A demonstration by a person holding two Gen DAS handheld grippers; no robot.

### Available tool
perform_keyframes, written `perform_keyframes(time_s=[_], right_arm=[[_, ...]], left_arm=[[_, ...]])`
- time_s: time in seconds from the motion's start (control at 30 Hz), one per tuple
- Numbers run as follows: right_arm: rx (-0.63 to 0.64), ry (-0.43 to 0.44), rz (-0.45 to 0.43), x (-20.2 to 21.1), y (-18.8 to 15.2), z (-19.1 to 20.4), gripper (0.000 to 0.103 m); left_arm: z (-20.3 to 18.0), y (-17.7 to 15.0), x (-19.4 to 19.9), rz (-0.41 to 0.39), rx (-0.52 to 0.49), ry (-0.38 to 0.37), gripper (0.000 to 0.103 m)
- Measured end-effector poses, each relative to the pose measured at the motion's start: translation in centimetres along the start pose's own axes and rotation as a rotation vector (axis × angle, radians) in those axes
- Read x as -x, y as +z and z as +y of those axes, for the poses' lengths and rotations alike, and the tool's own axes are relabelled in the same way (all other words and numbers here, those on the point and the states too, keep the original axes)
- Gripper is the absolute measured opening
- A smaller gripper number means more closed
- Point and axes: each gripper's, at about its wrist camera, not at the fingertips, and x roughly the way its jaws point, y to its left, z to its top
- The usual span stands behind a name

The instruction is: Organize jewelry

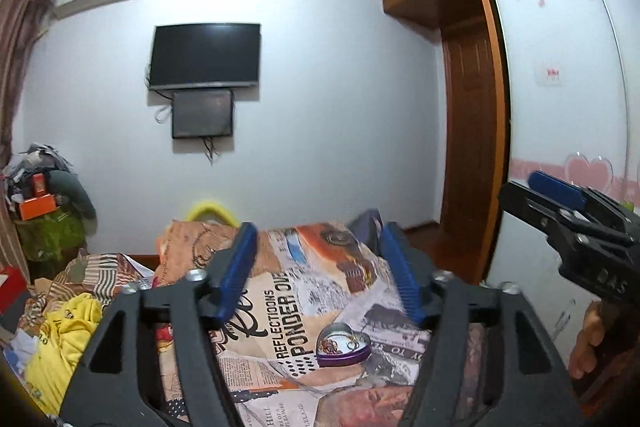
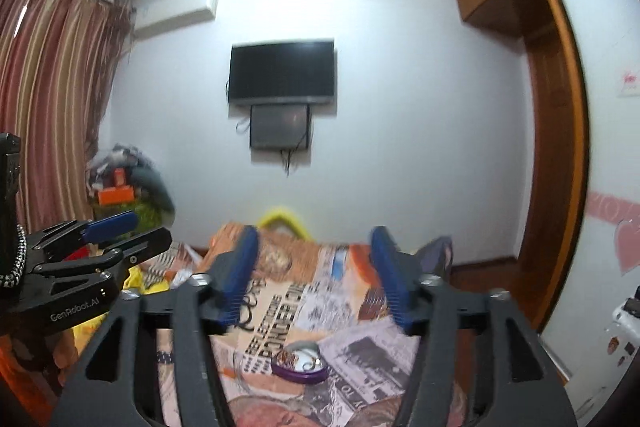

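A purple heart-shaped jewelry box lies open on the newspaper-print bedspread, with small jewelry pieces inside. It also shows in the right wrist view. My left gripper is open and empty, raised above and short of the box. My right gripper is open and empty too, held above the box. Each gripper shows at the edge of the other's view, the right gripper and the left gripper.
A wall TV hangs ahead over the bed. Yellow clothes and clutter lie at the left. A wardrobe with a white sliding door stands at the right. Striped curtains hang on the left.
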Motion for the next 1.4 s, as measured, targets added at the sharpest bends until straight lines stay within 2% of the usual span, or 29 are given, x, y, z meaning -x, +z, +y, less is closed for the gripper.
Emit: perform_keyframes(time_s=[0.07, 0.1, 0.17, 0.3, 0.47, 0.87, 1.4], right_arm=[[0.003, -0.015, -0.025, 0.5, 0.1, 0.4, 0.073], [0.004, -0.022, -0.035, 0.7, 0.1, 0.6, 0.076], [-0.001, -0.044, -0.049, 0.7, 0.0, 0.8, 0.09], [-0.021, -0.075, -0.051, 0.6, -0.3, 0.8, 0.103], [-0.029, -0.097, -0.028, 0.4, -0.6, 0.7, 0.103], [-0.039, -0.087, 0.005, 1.7, -1.7, -0.3, 0.103], [-0.035, -0.078, 0.024, 1.8, -1.7, -0.5, 0.103]], left_arm=[[0.2, 0.0, 0.8, -0.02, 0.016, 0.017, 0.09], [0.3, 0.0, 1.2, -0.032, 0.022, 0.029, 0.092], [0.5, 0.0, 2.0, -0.046, 0.033, 0.052, 0.095], [1.0, -0.2, 2.3, -0.039, 0.056, 0.058, 0.098], [0.7, -0.8, 2.2, -0.031, 0.055, 0.074, 0.099], [-0.5, -1.4, 2.4, -0.028, 0.007, 0.073, 0.1], [-0.6, -1.6, 1.7, -0.007, 0.003, 0.072, 0.101]])
